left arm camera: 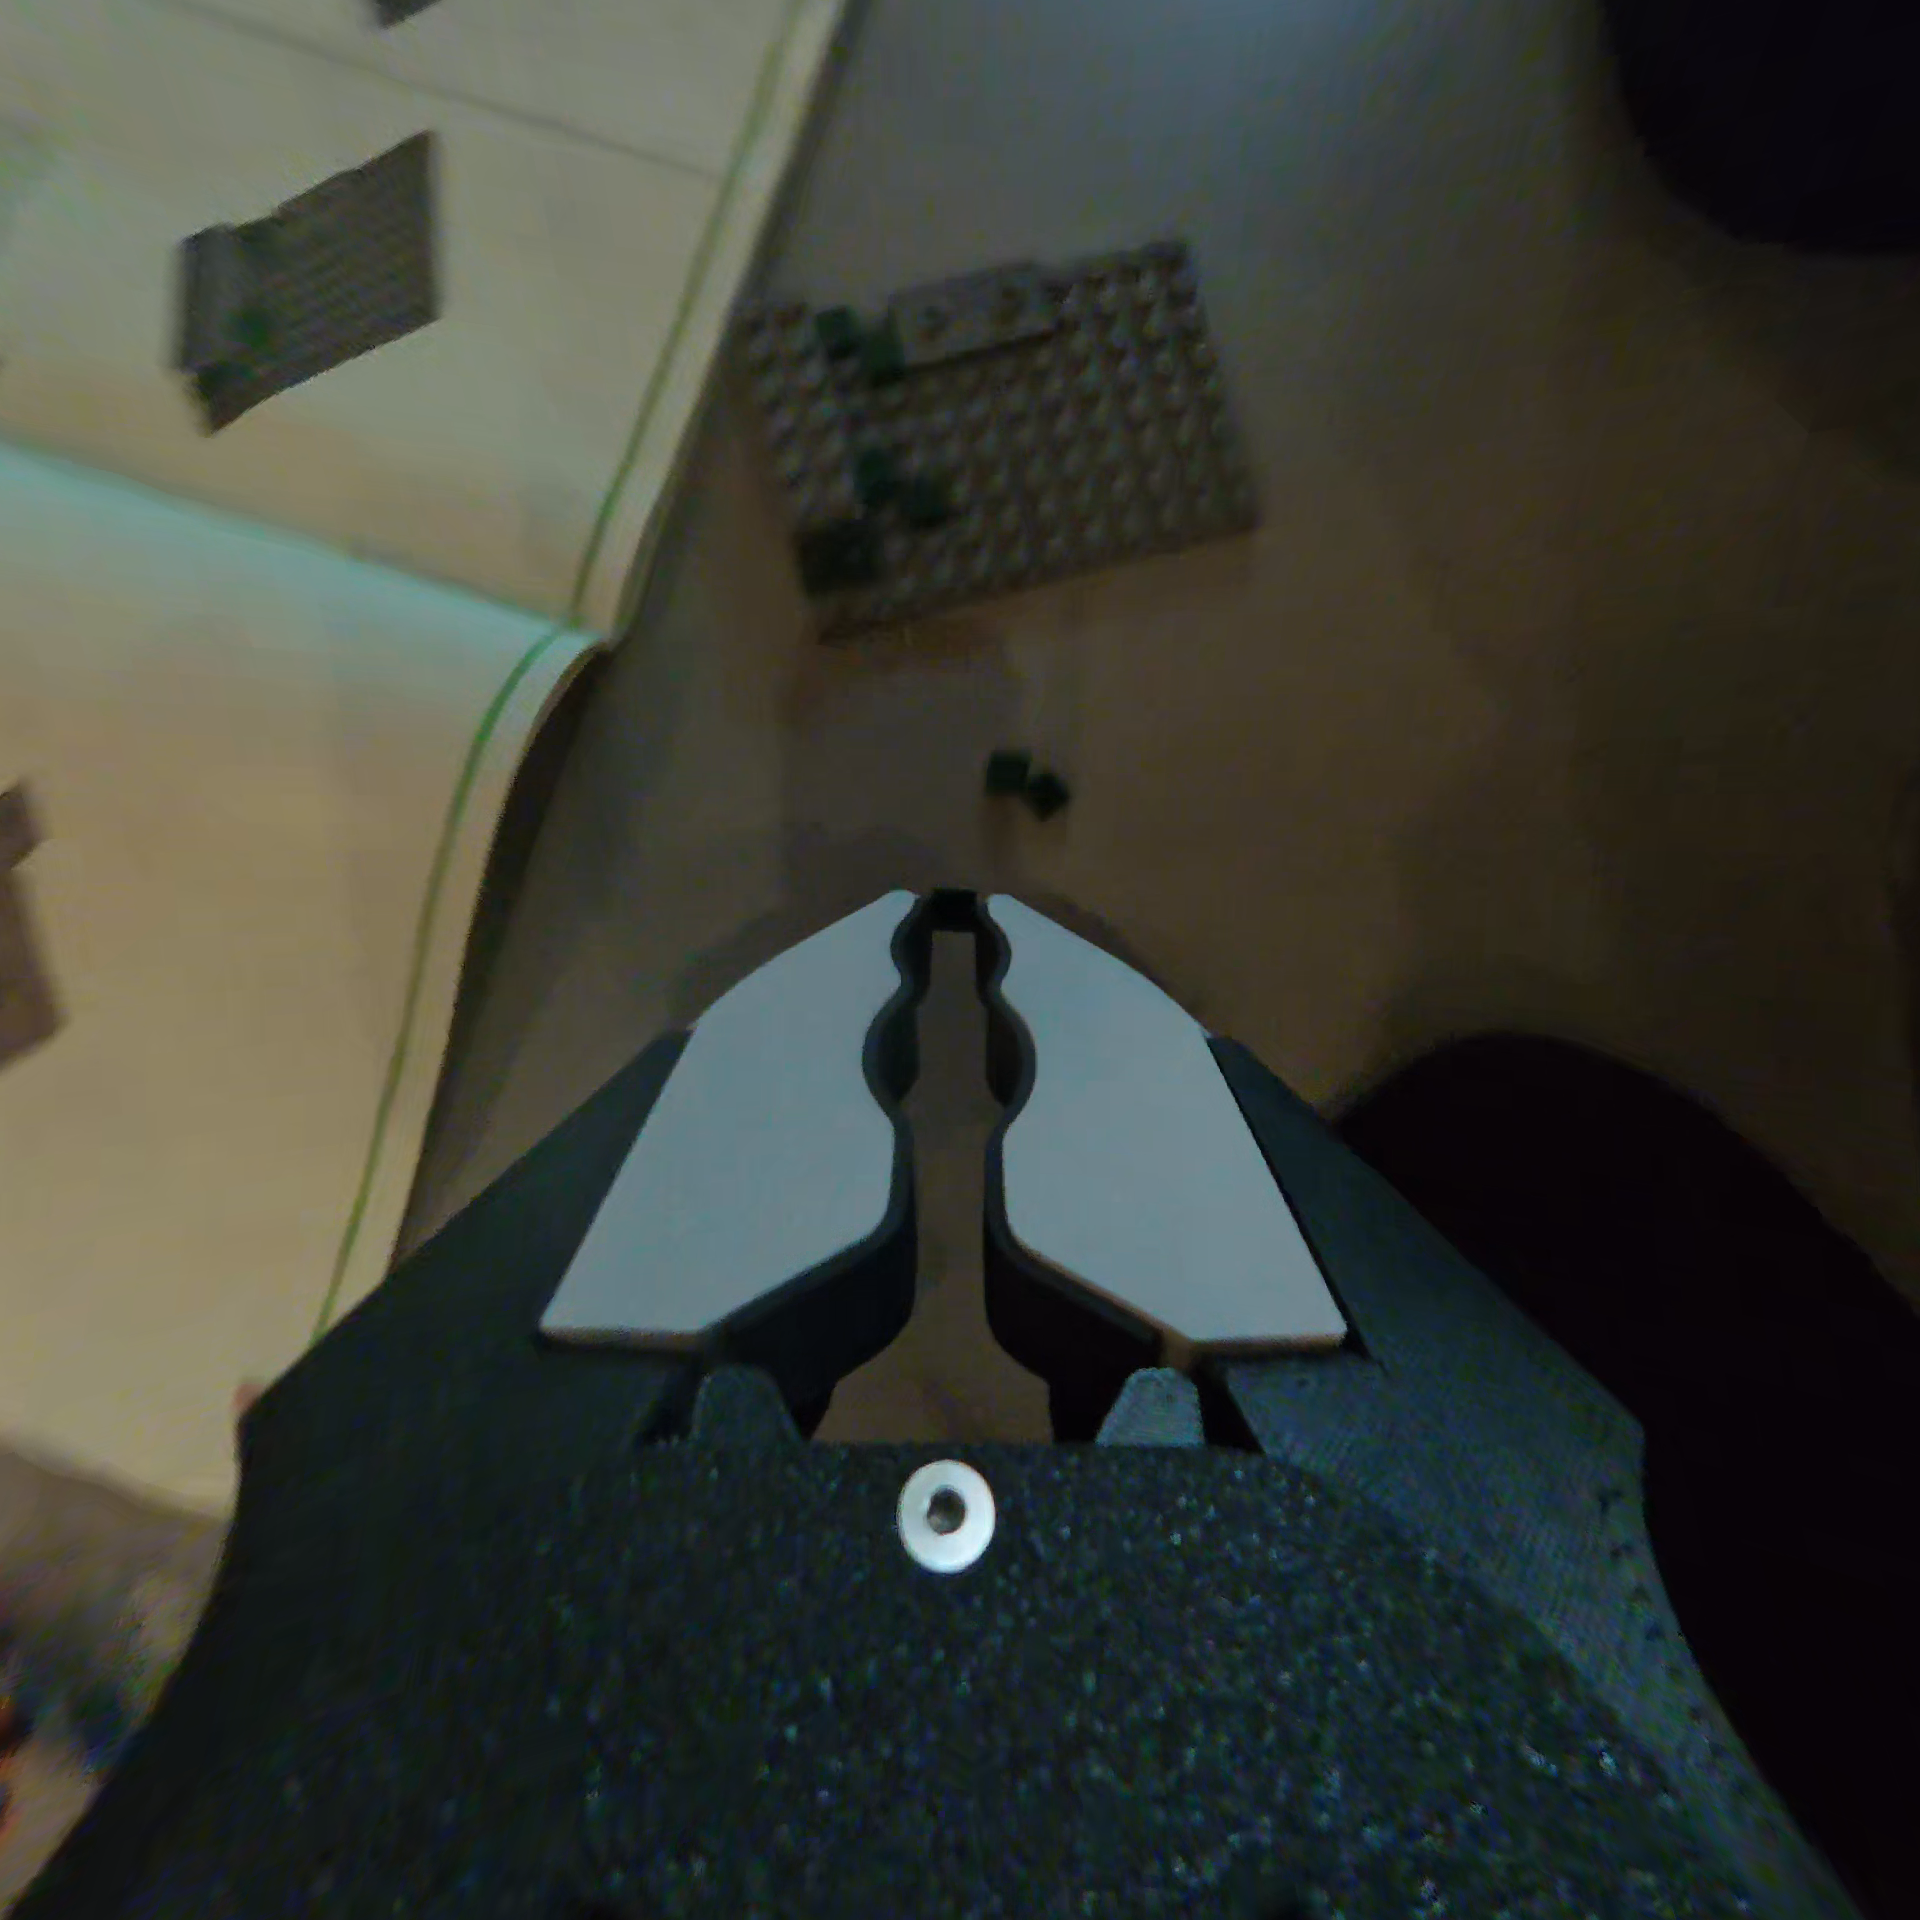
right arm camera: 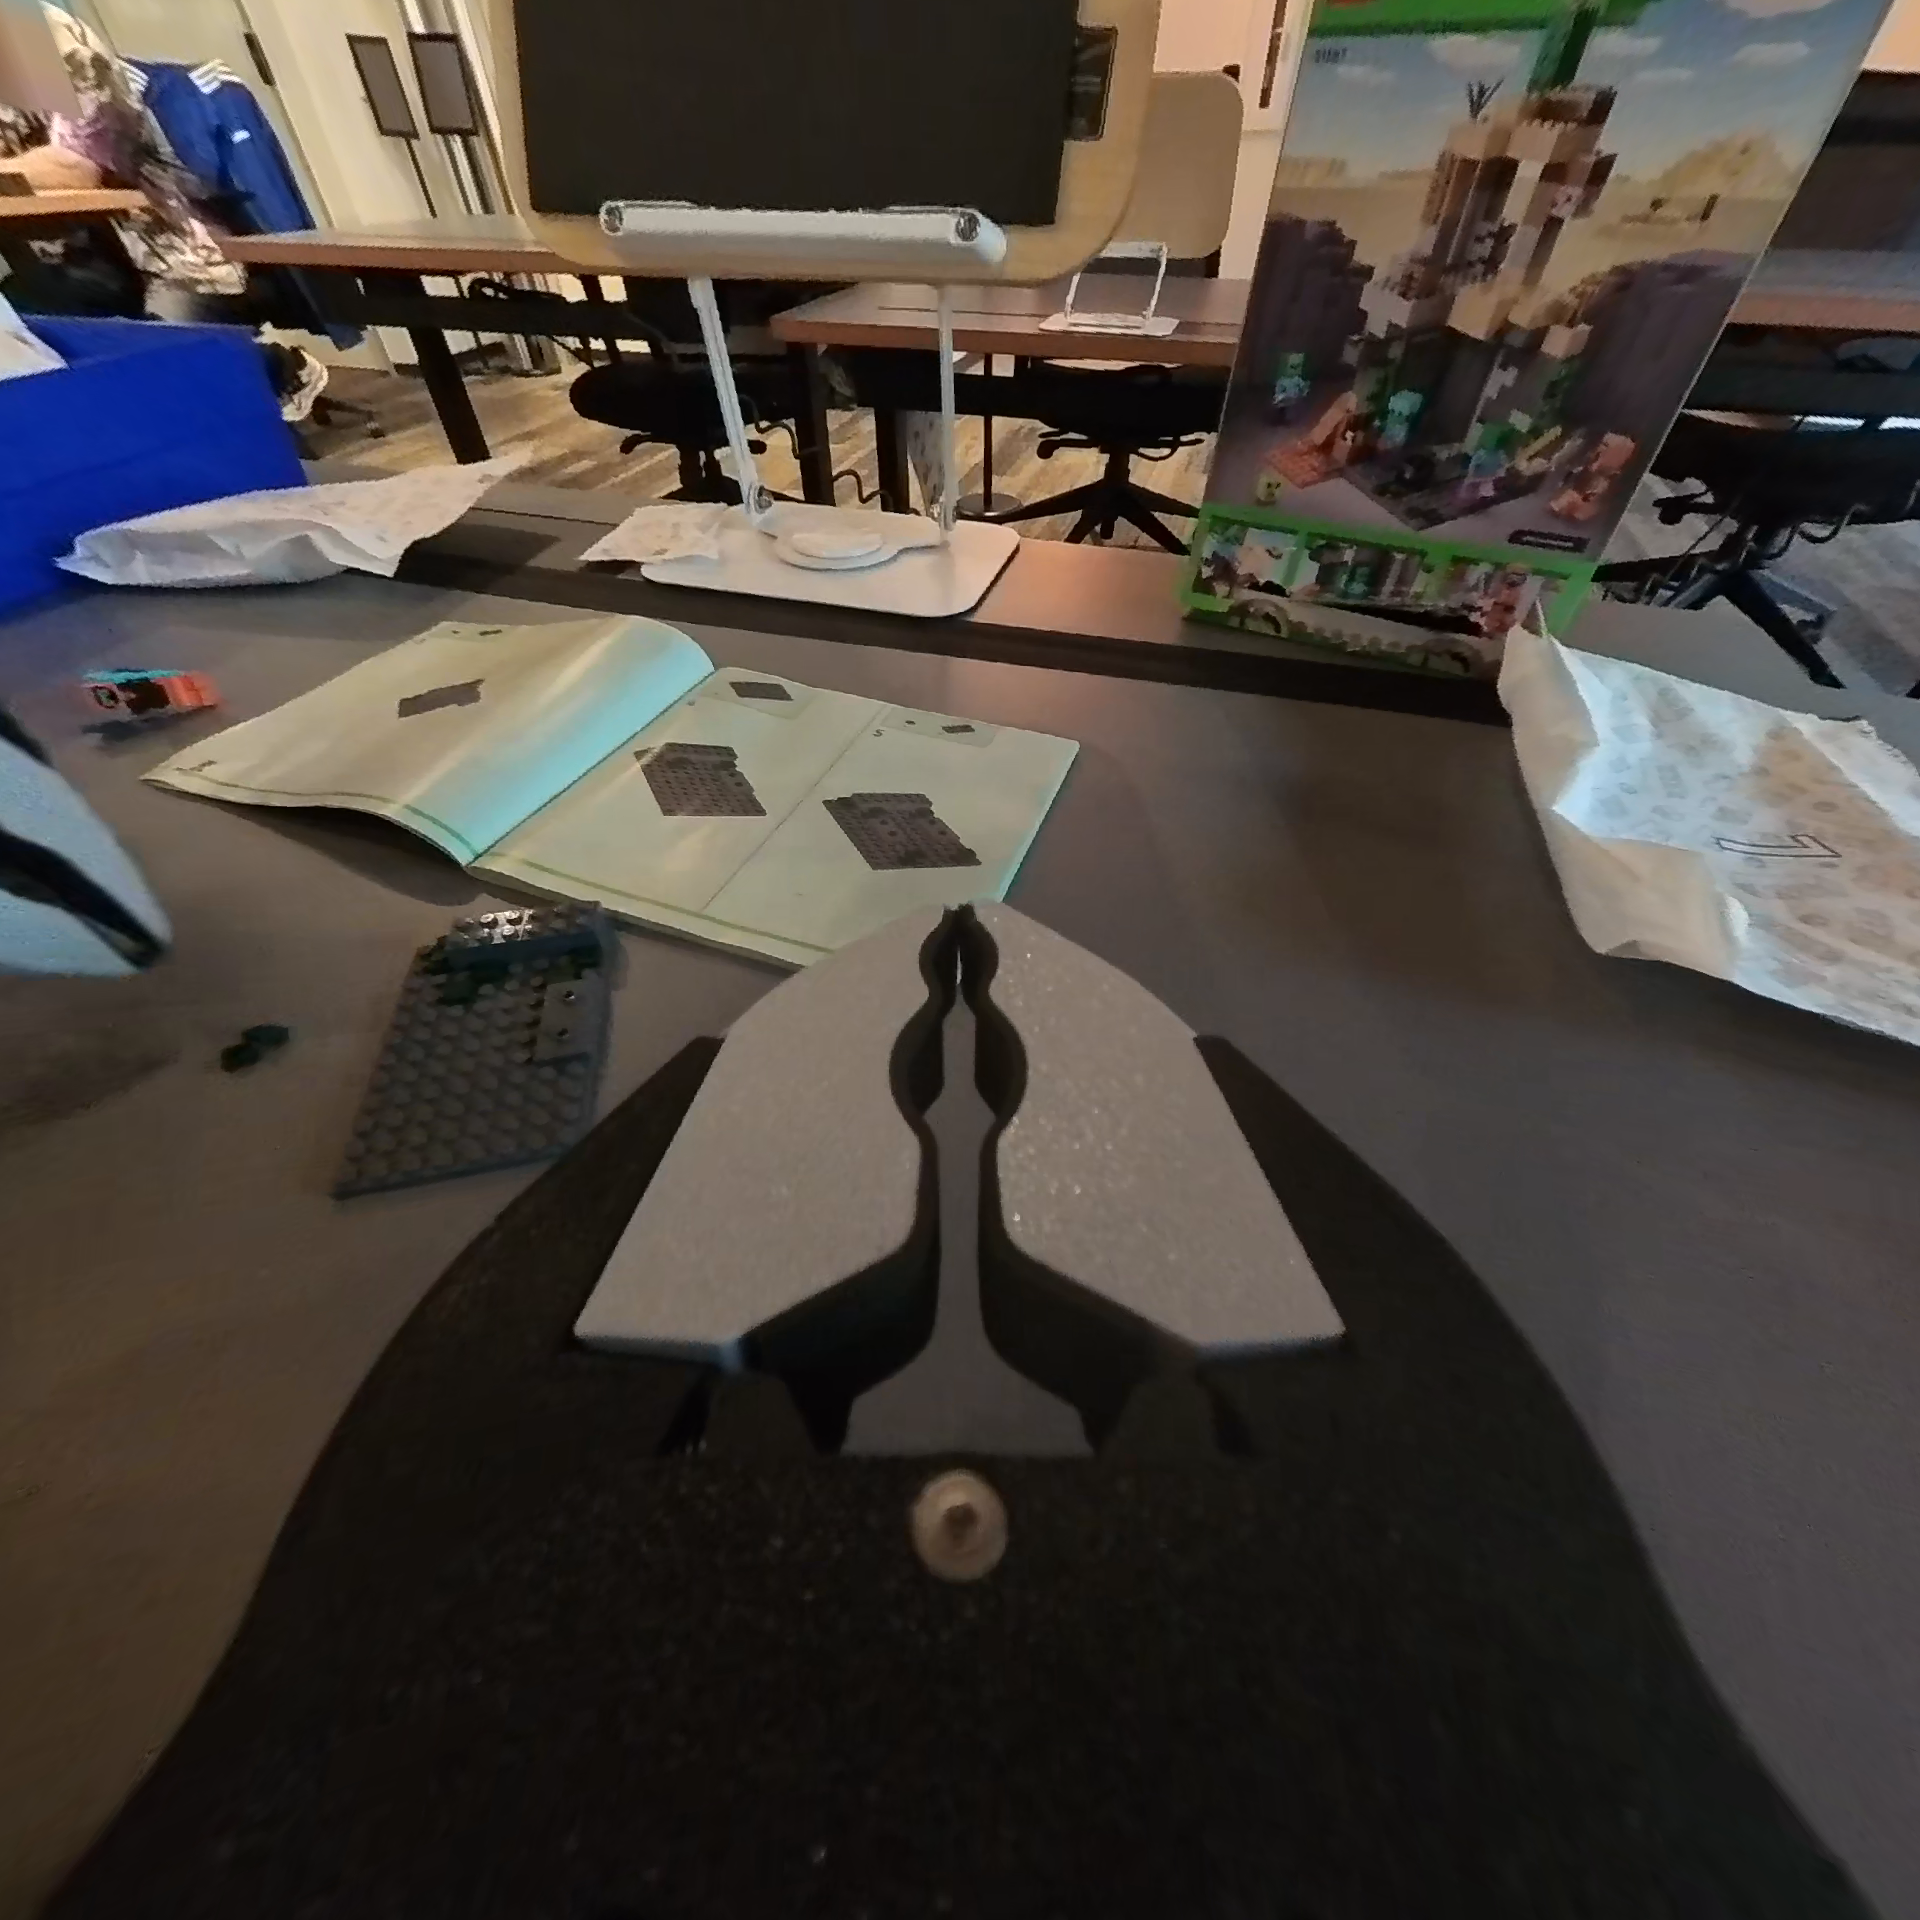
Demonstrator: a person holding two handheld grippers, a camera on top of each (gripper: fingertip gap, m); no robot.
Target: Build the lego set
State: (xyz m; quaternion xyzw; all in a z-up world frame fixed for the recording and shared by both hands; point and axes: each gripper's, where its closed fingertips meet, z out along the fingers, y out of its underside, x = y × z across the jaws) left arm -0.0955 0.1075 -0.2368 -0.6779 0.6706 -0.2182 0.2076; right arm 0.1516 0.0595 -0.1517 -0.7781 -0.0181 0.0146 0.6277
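The gray baseplate [right arm camera: 488,1049] lies flat on the dark tabletop [right arm camera: 1299,1039], carrying a few dark bricks along its far edge, just in front of the open instruction booklet [right arm camera: 623,790]. Two loose dark bricks [left arm camera: 1027,781] rest on the tabletop beside the plate, between it and the left gripper [left arm camera: 951,902]. The left gripper hangs above the tabletop with its tips clamped on a small dark brick [left arm camera: 951,900]. The right gripper [right arm camera: 961,914] hovers to the right of the plate with its tips pressed together and nothing between them. Risk: the pinched brick is small and held only at the extreme tips, so it may twist or drop during transfer; the left wrist view is blurred, so stud alignment is hard to judge, and an off-grid press could shift the unrestrained plate. The set box [right arm camera: 1507,343] stands upright at the far tabletop edge, with a printed paper bag [right arm camera: 1714,842] to the right; both carry printing, which is not reproduced here.
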